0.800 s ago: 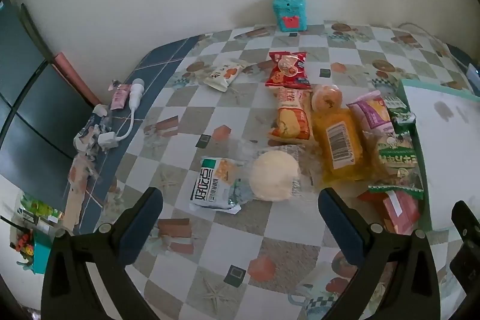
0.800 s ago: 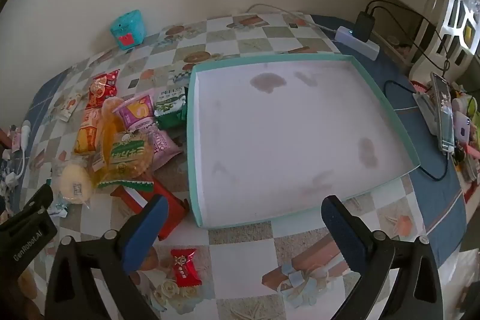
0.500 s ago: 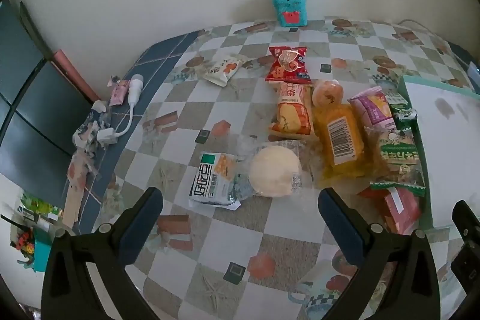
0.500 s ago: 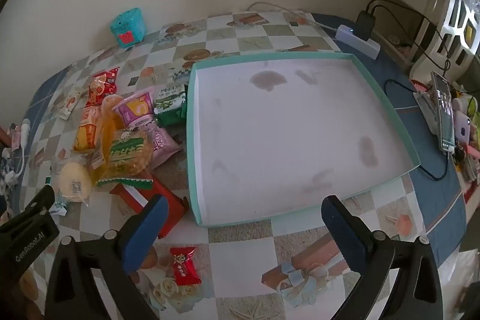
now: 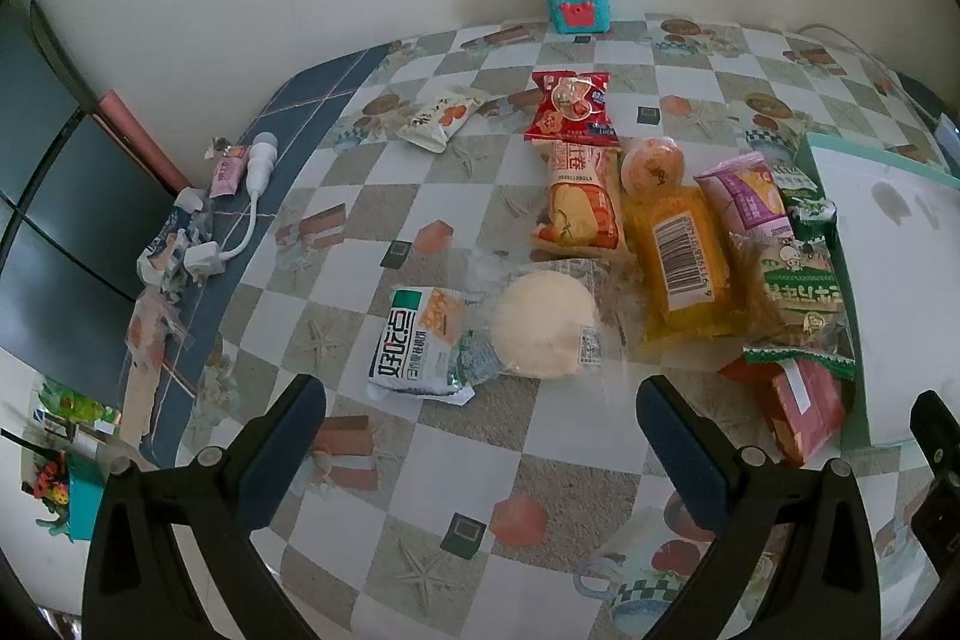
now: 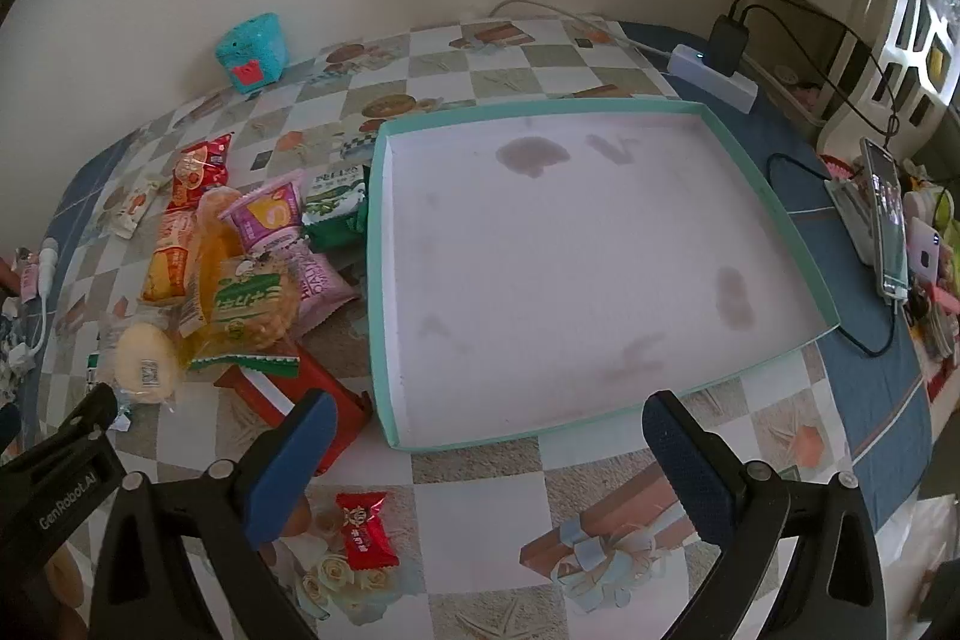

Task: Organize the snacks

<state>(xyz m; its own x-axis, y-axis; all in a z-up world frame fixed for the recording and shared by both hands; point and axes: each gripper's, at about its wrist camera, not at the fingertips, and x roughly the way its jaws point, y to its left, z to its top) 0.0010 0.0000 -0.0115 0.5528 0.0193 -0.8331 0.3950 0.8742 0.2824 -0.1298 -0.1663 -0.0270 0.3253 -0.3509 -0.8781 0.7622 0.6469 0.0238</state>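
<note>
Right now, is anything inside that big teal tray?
No snacks: the tray shows only its white floor with a few brownish stains. Nothing covers its inside; what lies beneath the tray cannot be seen.

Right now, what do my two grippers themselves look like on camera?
Both match: the left gripper and right gripper have black angular plastic arms with silver screws, tipped with dark blue textured pads. White "GenRobot.AI" lettering marks the left gripper's black side. No cables or sleeves visible.

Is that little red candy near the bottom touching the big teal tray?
Apart. In the right wrist view, the red candy lies alone on the tablecloth, with a clear strip of checkered cloth between it and the teal tray.
</note>
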